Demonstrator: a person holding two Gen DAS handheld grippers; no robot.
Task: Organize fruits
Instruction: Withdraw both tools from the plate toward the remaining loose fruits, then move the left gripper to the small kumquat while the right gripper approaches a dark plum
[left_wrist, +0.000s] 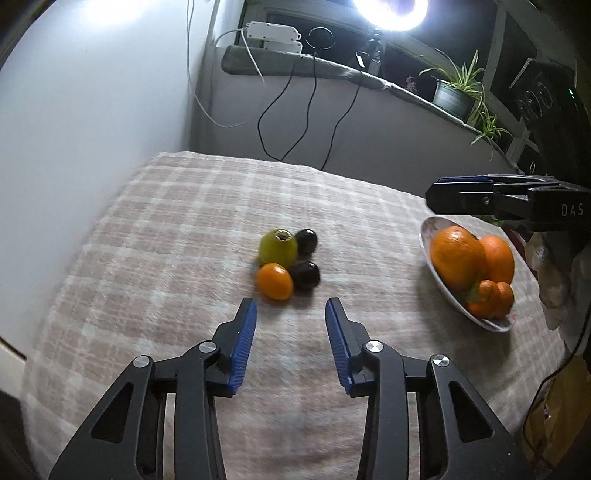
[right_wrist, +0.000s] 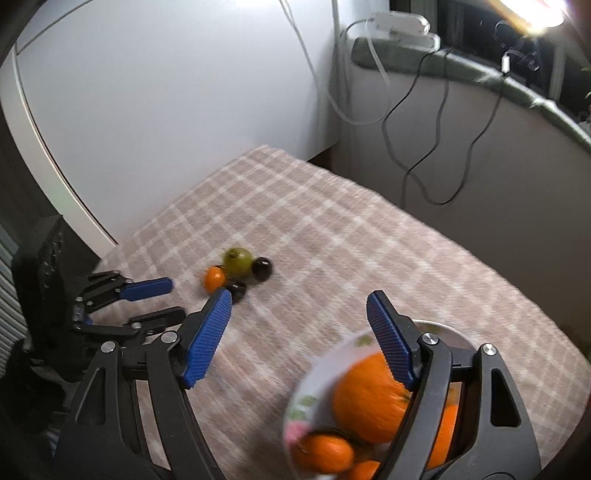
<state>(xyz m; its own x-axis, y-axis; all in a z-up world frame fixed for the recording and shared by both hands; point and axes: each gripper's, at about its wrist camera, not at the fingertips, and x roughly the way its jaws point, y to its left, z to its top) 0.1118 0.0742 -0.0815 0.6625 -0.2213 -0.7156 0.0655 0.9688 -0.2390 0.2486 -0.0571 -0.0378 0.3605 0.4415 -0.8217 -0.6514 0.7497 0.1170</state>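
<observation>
Plate blurred — its oranges cut off below.

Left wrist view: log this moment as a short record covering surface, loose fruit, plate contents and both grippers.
surface: checked cloth
loose fruit: green fruit, small orange, two dark fruits, clustered and touching
plate: two large oranges, small orange fruits
left gripper: jaws open, empty, short of the cluster
right gripper: jaws open, empty, over the plate
</observation>
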